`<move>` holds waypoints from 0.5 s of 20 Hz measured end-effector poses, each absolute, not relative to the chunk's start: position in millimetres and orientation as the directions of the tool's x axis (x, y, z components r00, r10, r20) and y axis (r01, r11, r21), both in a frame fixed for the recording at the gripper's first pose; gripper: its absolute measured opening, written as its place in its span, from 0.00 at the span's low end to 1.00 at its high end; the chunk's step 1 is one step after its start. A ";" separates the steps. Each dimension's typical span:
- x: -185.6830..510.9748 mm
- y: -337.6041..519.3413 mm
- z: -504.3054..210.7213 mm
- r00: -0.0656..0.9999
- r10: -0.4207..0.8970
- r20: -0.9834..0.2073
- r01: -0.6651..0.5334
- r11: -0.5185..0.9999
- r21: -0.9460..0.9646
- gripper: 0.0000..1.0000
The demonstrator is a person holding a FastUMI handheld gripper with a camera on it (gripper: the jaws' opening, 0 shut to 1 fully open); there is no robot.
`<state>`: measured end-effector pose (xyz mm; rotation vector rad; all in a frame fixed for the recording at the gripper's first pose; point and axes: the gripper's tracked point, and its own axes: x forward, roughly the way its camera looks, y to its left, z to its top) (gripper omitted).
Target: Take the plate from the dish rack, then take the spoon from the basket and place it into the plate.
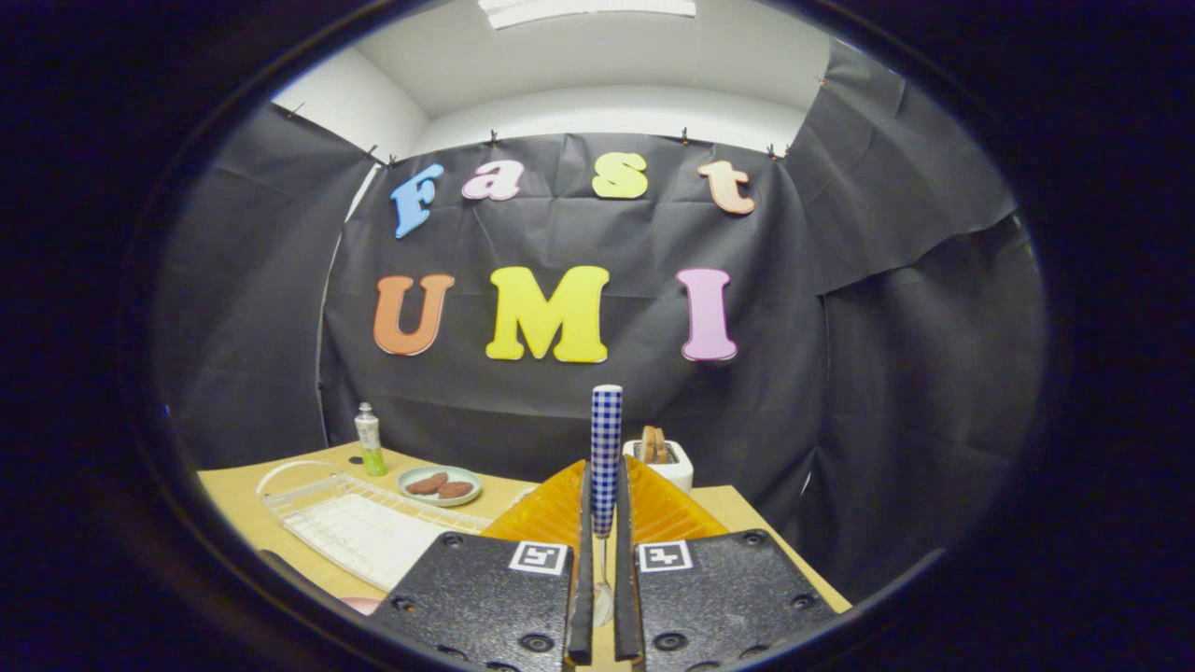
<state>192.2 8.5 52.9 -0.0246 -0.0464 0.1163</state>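
Spoon (606,457) stands upright, clamped between the narrow jaws of the gripper (604,523); toaster (665,459) just beyond.

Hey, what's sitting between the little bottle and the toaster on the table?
In the claw view, a small plate holding two brown pieces lies between the bottle and toaster; nearer, the claw grips the spoon.

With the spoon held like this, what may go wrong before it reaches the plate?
1. The hand-held gripper is shut on the spoon low on its checked handle, which stands upright above the fingers; it may pivot or slip.
2. The toaster sits just beyond the fingers, so a forward move might bump it.
3. The small plate already holds two brown pieces, so it could be mistaken for the target.
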 end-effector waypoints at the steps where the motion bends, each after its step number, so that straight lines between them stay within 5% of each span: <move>1: 175.1 20.8 60.6 0.990 0.132 0.048 -0.131 0.991 -0.022 0.14; 10: 60.2 102.5 77.0 0.975 0.166 0.147 -0.158 0.985 -0.063 0.14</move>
